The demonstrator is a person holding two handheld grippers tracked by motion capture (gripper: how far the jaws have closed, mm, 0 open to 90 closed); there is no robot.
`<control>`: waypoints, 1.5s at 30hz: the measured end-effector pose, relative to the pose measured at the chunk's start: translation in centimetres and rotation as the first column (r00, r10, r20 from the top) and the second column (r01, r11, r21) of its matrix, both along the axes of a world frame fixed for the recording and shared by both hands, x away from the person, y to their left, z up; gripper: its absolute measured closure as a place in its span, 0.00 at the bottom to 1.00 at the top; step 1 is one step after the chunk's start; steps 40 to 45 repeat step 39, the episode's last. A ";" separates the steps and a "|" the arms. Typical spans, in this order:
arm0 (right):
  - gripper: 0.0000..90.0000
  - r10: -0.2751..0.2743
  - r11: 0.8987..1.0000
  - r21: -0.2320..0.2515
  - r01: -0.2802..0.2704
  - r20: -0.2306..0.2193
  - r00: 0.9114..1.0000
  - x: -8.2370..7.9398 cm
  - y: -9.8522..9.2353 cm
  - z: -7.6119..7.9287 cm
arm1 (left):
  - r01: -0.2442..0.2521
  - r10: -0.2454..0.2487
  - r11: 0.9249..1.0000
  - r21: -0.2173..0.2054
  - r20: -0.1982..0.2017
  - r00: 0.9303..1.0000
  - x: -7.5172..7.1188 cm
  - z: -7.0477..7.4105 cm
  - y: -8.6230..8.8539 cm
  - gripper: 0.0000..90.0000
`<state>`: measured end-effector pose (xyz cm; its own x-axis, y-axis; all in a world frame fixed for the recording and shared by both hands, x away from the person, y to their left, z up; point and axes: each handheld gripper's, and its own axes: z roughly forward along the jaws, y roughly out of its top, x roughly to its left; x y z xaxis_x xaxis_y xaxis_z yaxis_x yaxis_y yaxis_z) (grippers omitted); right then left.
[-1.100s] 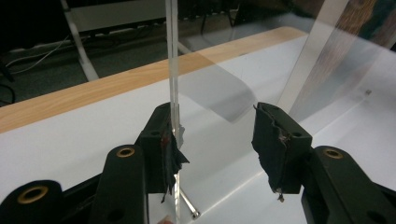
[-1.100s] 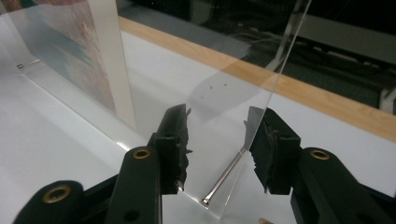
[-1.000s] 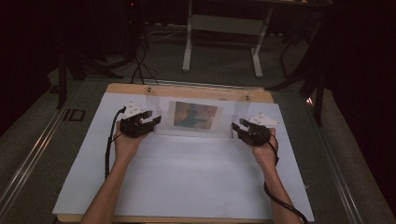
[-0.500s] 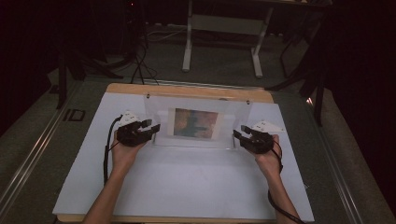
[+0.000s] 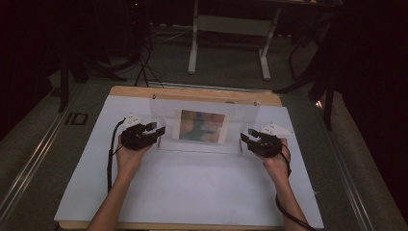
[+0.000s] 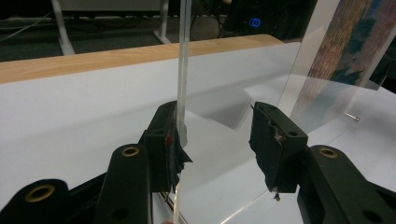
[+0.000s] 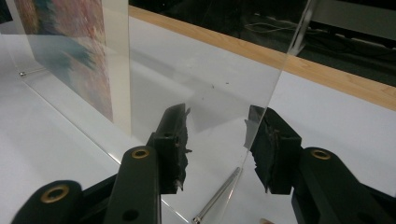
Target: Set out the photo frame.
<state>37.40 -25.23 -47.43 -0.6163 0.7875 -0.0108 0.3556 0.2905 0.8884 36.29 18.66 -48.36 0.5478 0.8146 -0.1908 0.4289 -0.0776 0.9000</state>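
Room: dark workshop, white desk legs point(image 5: 228, 45) behind the table, cabling on the floor.
Surface: white sheet point(image 5: 192, 187) over a wooden table point(image 5: 192, 92); I'm working near its far half.
Task thing: clear acrylic photo frame point(image 5: 204, 126) standing upright, picture insert point(image 5: 202, 126) at its middle, long axis running left-right across the table.
Left gripper point(image 6: 217, 140): jaws spread, the frame's left panel edge point(image 6: 181, 93) standing between them and tight against my left pad; the other pad is well off it. Not pinching yet.
Right gripper point(image 7: 219, 140): jaws spread, the frame's right edge point(image 7: 280, 84) between them, just beside my right pad. Metal standoff pin point(image 7: 217, 196) lies low between the jaws.
Key relation: the frame sits between my two grippers point(image 5: 156, 132) point(image 5: 246, 137), one at each end, both facing inward along its long axis. Both look about equally near.
Judgement: next move is probably closing on both ends together; uneven closing could tip or twist the panel.
Risk: acrylic is slick and thin, so grip may slip.
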 end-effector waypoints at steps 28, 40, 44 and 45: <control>0.55 0.010 1.000 0.015 -0.010 -0.012 1.000 -0.4 -1.8 0.3 | -0.029 0.031 0.999 -0.036 0.039 0.999 -1.1 0.6 3.2 0.51; 0.54 -0.049 0.998 0.025 0.050 -0.036 0.998 -0.5 -5.4 0.9 | -0.208 0.208 0.978 0.010 -0.015 0.978 -1.1 0.2 6.2 0.51; 0.54 -0.049 0.998 0.025 0.050 -0.036 0.998 -0.5 -5.4 0.9 | -0.208 0.208 0.978 0.010 -0.015 0.978 -1.1 0.2 6.2 0.51; 0.54 -0.049 0.998 0.025 0.050 -0.036 0.998 -0.5 -5.4 0.9 | -0.208 0.208 0.978 0.010 -0.015 0.978 -1.1 0.2 6.2 0.51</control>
